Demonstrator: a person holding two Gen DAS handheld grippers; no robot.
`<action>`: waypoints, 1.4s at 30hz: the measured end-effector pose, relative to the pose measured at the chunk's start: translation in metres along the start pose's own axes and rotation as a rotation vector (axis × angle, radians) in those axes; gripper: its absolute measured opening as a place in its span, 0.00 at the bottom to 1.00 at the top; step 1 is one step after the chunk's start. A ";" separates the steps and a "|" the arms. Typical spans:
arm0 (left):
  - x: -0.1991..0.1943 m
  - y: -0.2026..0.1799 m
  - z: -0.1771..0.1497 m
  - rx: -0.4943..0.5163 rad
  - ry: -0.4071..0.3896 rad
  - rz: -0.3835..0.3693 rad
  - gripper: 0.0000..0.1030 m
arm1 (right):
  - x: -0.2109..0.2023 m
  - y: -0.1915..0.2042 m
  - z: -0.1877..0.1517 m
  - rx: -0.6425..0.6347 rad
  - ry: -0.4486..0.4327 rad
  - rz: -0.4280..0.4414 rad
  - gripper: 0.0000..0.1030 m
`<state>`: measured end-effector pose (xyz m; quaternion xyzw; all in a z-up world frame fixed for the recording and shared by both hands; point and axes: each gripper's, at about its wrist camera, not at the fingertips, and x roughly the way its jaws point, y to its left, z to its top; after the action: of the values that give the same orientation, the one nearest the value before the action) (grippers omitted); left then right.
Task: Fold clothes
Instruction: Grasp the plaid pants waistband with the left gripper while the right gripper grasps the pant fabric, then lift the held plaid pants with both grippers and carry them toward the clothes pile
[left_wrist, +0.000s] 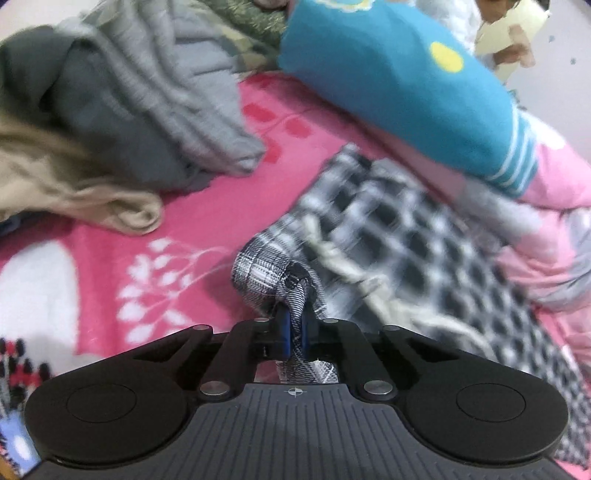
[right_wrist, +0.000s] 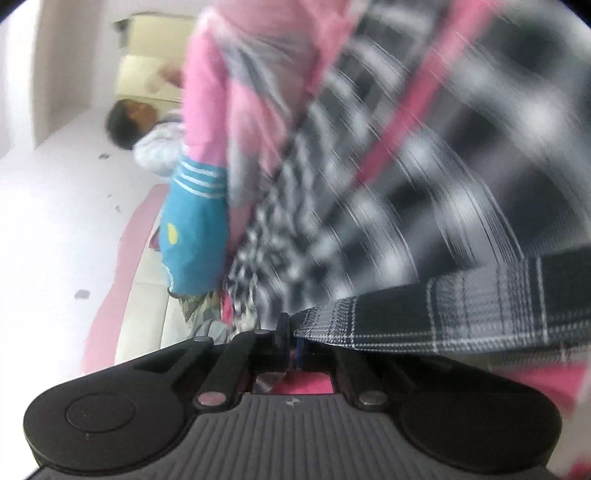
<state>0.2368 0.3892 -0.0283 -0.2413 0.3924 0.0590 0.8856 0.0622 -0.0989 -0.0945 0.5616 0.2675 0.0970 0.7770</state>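
At the lower centre of the left wrist view, the left gripper (left_wrist: 294, 332) is clenched on a bunched corner of the black-and-white plaid woven garment (left_wrist: 399, 243), a tuft of cloth standing pinched between its blue pads (left_wrist: 283, 334). From this grip the plaid garment runs up and to the right, blurred, across the pink bedspread with white leaf print (left_wrist: 207, 218). Beyond it lies a teal cushion with a yellow dot and white stripes (left_wrist: 406, 88), resting on pale pink bedding (left_wrist: 561, 173). To the upper left, well apart from the plaid garment, a grey ribbed knit (left_wrist: 173, 99), a dark grey garment (left_wrist: 110, 129) and a beige cloth (left_wrist: 74, 192) lie heaped together. In the right wrist view, the right gripper (right_wrist: 291, 338) grasps another edge of the same plaid garment (right_wrist: 461, 314), which fans up and to the right, heavily blurred; the teal cushion (right_wrist: 195, 236) appears to the left, beside a white wall (right_wrist: 55, 203).
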 end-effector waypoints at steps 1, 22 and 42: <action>0.001 -0.006 0.007 -0.009 0.000 -0.015 0.03 | 0.001 0.008 0.010 -0.038 -0.022 0.007 0.03; 0.136 -0.093 0.111 -0.123 0.023 -0.049 0.02 | 0.130 0.008 0.191 -0.077 -0.171 0.085 0.03; 0.100 -0.038 0.124 -0.313 -0.137 -0.275 0.55 | 0.185 -0.063 0.236 0.204 -0.074 0.074 0.50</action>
<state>0.3994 0.4058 -0.0151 -0.4227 0.2808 0.0143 0.8616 0.3317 -0.2308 -0.1562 0.6503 0.2260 0.0769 0.7212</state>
